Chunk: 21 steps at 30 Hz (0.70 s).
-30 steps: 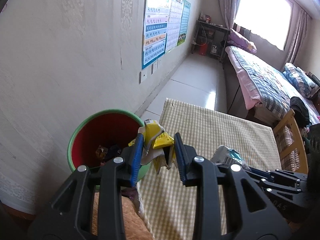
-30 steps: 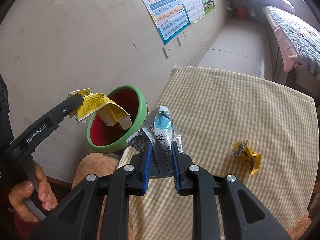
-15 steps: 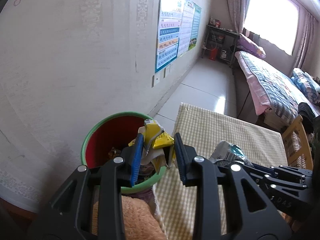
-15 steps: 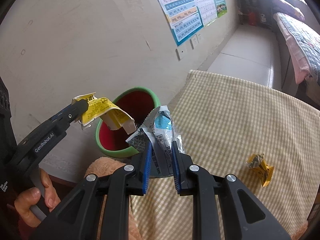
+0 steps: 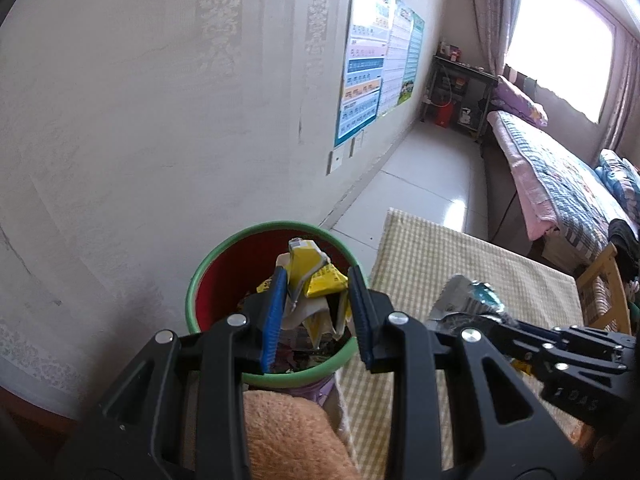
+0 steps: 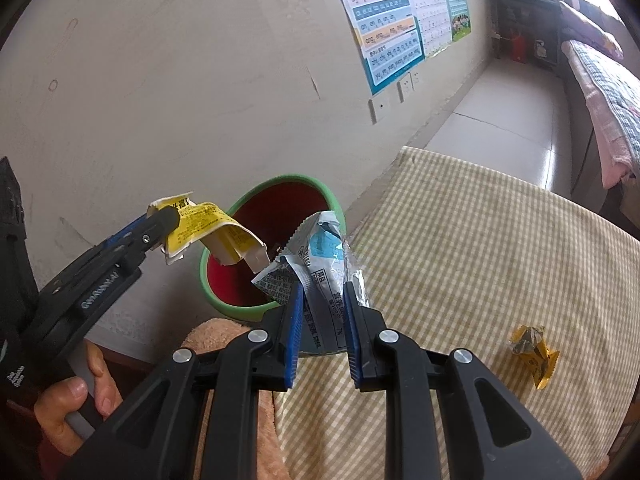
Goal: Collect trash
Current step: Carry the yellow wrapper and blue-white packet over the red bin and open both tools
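Note:
My left gripper (image 5: 316, 312) is shut on a crumpled yellow and white wrapper (image 5: 312, 284) and holds it over the mouth of a red bin with a green rim (image 5: 208, 276). From the right wrist view the same wrapper (image 6: 208, 230) hangs above the bin (image 6: 280, 208), pinched by the left gripper (image 6: 164, 216). The right gripper (image 6: 322, 312) is shut on a silver and blue foil packet (image 6: 320, 264), beside the bin's near rim. A small yellow wrapper (image 6: 534, 350) lies on the checked tablecloth (image 6: 480, 240).
A plastered wall (image 5: 140, 120) with posters (image 5: 364, 76) stands right behind the bin. An orange fuzzy cloth (image 5: 288, 432) lies below the bin. A bed (image 5: 560, 176) and a wooden chair (image 5: 604, 280) stand at the right. A hand (image 6: 72, 392) grips the left handle.
Both grippers have shifted toward the bin: the yellow wrapper, earlier at its right rim, now hangs over its mouth. The foil packet has come closer to the rim. Grips are unchanged.

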Motion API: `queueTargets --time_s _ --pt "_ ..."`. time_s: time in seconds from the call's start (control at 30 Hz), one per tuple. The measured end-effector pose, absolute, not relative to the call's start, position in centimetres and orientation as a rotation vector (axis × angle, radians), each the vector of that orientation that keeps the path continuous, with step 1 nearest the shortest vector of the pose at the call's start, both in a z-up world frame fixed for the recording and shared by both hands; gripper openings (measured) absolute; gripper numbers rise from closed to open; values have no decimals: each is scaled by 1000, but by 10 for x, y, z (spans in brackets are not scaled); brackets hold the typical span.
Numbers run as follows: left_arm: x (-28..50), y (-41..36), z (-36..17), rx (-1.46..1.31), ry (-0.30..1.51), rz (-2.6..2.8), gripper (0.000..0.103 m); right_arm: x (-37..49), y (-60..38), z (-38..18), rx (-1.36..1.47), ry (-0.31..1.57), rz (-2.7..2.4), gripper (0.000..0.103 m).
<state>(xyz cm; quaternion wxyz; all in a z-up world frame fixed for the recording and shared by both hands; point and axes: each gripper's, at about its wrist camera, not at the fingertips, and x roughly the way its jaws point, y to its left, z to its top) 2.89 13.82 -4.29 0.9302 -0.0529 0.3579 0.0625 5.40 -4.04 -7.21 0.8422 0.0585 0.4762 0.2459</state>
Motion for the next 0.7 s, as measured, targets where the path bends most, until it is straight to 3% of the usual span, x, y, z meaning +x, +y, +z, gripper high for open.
queueTargets --time_s 0.7 --pt "62 220 -92 -261 851 181 30 100 20 -80 94 1051 590 21"
